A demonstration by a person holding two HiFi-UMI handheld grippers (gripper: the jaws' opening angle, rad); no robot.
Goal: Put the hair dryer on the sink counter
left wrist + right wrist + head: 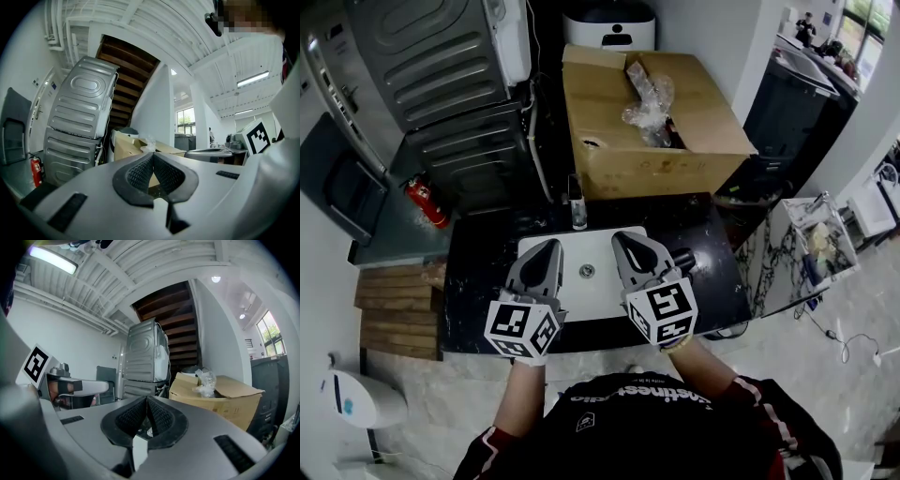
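The black sink counter (483, 281) with its white basin (586, 272) lies below me in the head view. Over the basin's left side my left gripper (551, 247) is held level, its jaws shut with nothing between them; in the left gripper view the pads (140, 171) meet at the tips. My right gripper (622, 237) hangs over the basin's right side, also shut and empty, its pads (157, 416) pressed together. A dark rounded thing (683, 259) lies on the counter just right of the right gripper; whether it is the hair dryer I cannot tell.
A faucet (577, 208) stands behind the basin. Beyond the counter sit an open cardboard box (675, 131) with a plastic bag, stacked grey machines (441, 84) and a red fire extinguisher (427, 202). Wooden boards (398, 309) lie left; a marble top (787, 258) is at the right.
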